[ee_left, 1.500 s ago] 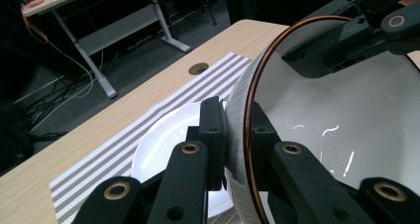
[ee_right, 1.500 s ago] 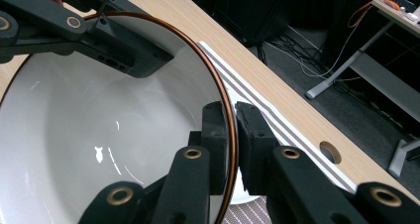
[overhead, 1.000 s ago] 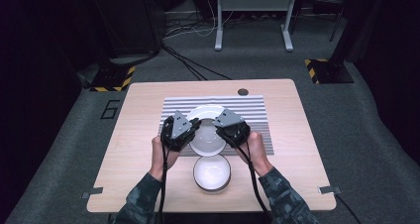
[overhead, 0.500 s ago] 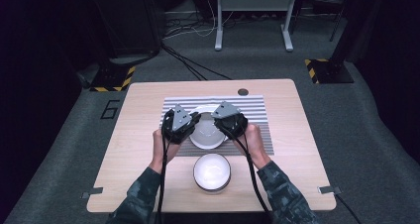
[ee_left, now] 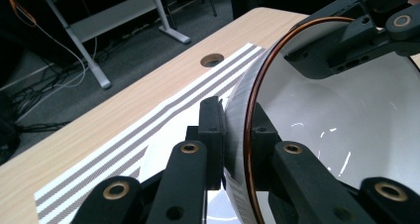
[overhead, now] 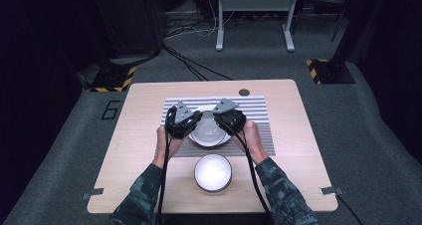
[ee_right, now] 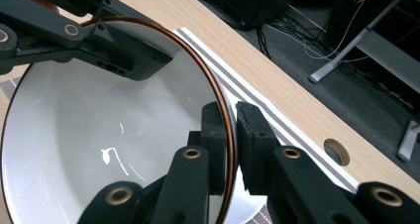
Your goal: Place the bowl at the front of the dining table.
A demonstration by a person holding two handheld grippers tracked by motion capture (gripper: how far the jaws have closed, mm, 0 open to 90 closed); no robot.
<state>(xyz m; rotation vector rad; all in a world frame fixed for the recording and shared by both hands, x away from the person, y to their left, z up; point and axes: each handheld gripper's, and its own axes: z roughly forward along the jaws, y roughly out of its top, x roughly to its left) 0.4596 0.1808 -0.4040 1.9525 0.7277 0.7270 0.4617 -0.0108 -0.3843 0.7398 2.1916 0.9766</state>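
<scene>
Two grippers, left gripper (overhead: 185, 121) and right gripper (overhead: 228, 119), clench opposite rims of one white bowl (overhead: 209, 131), its wall pinched between each pair of fingers (ee_left: 212, 130), above the striped mat (overhead: 259, 130) on the desk (overhead: 139, 145).

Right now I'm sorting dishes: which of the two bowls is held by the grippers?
The far bowl over the striped mat, clamped by both grippers at its copper rim; the near bowl sits untouched.

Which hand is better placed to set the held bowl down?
Neither alone: left tool and right tool each clamp opposite rims of the bowl above the striped mat. Lowering it probably takes both; the second bowl sits nearer the person.
</scene>
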